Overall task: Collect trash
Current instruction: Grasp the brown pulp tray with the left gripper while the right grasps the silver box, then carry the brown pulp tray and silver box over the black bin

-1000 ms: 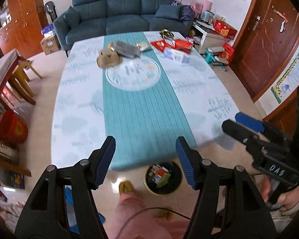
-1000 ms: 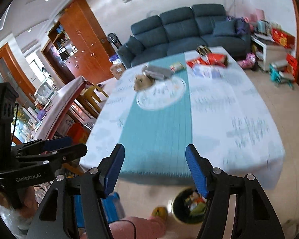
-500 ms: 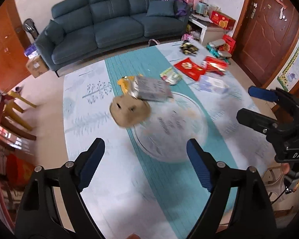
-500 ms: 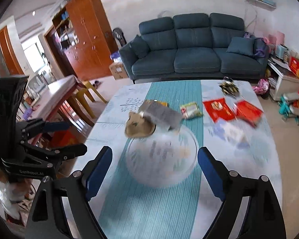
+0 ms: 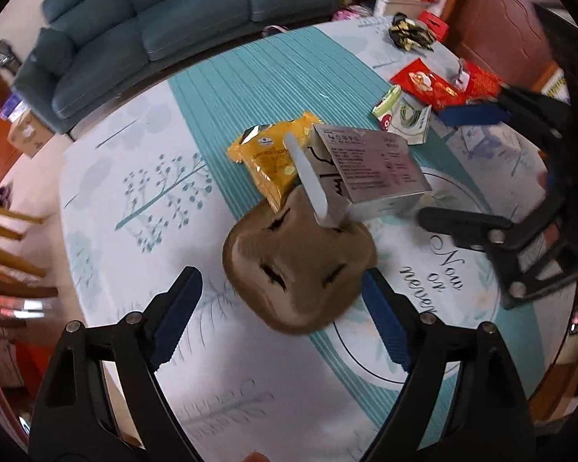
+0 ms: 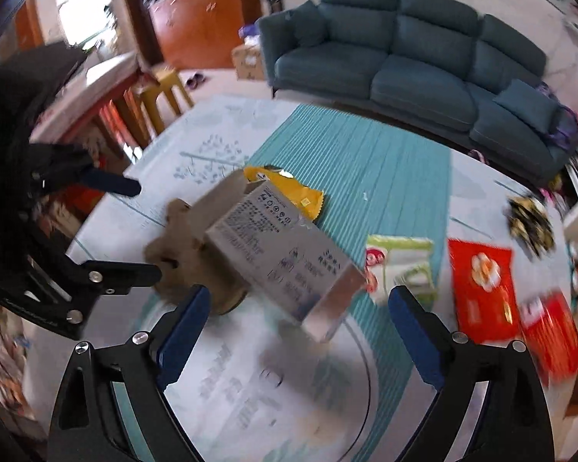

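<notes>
A brown cardboard cup holder point(image 5: 300, 269) lies on the table with a grey open carton point(image 5: 370, 169) leaning on it and a yellow snack bag point(image 5: 273, 158) behind. My left gripper point(image 5: 279, 315) is open, its fingers either side of the cup holder's near edge. My right gripper point(image 6: 296, 331) is open just short of the grey carton point(image 6: 285, 254); the cup holder point(image 6: 181, 254) and yellow bag point(image 6: 289, 192) lie beyond. Red packets point(image 6: 481, 285), a green-white wrapper point(image 6: 400, 265) and a black-gold wrapper point(image 6: 530, 223) lie to the right.
The table has a white cloth point(image 5: 135, 200) with a teal runner point(image 5: 258, 88) and a round glass turntable point(image 5: 462, 308). A blue sofa point(image 6: 412, 65) stands behind the table, yellow stools point(image 6: 165, 88) and wooden cabinets at left, a door at right.
Both grippers have moved forward and down over the table from its near edge. The cup holder and carton now sit right at the fingertips. Both stay open.
</notes>
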The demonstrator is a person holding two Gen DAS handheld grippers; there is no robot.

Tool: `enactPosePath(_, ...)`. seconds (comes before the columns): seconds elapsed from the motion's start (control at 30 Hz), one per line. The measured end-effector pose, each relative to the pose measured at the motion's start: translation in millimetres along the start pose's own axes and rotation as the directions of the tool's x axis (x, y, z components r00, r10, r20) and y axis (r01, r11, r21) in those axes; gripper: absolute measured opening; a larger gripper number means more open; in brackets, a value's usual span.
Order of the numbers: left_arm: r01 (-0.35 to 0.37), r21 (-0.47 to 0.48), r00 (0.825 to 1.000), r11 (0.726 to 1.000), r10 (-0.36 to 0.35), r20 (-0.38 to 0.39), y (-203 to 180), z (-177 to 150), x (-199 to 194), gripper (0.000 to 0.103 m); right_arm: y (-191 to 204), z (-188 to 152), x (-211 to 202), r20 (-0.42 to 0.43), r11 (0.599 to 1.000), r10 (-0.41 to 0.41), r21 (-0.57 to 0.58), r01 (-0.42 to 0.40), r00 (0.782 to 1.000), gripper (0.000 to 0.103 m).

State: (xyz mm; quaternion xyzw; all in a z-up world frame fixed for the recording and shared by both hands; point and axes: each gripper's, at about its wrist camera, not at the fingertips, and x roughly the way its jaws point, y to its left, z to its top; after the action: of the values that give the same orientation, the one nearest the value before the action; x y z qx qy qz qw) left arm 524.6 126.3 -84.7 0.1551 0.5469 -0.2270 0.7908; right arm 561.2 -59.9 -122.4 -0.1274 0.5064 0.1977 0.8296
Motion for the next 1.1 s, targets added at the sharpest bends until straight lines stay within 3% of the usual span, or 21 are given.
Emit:
enactPosePath(0.2,0.075,0.115,0.997,0.991,-0.073,-0.028,-2,10,16,0.083,1,16,43,-0.045,0.989,0.027,-0.145,-0.033,0.999,0.095)
enactPosePath(0.4,0.125,0.175,0.991,0.977,-0.115,-0.070,-5,21,34,0.083,-6,32,68,-0.080,0.981,0.100,-0.161,-0.112,0.992,0.095)
enactPosePath(0.5,0.145,0.151,0.988,0.978,-0.135,-0.079,-5,24,42,0.083,-8,36,82,-0.133,0.982,0.130,-0.120,-0.146,0.983,0.092)
enactPosePath(0.53,0.146,0.136,0.987,0.980,-0.136,-0.081,-5,25,44,0.083,-6,36,84,-0.144,0.981,0.144,-0.107,-0.160,0.979,0.079)
enactPosePath(0.57,0.140,0.119,0.989,0.983,-0.132,-0.070,-4,24,43,0.082,-6,34,87,-0.152,0.982,0.147,-0.092,-0.162,0.977,0.079)
enactPosePath(0.73,0.123,0.051,0.991,0.991,-0.120,-0.057,-6,15,38,0.068,2,19,78,-0.115,0.993,0.083,-0.074,-0.091,0.990,0.072)
enactPosePath(0.93,0.099,-0.019,0.994,0.995,-0.100,-0.047,-28,-14,26,0.067,11,-16,54,-0.075,0.996,0.050,0.071,-0.045,0.996,0.069)
enactPosePath(1.1,0.096,-0.078,0.995,0.992,-0.097,-0.014,-60,-38,4,0.066,18,-52,20,-0.016,0.972,0.051,0.231,-0.046,0.999,0.068)
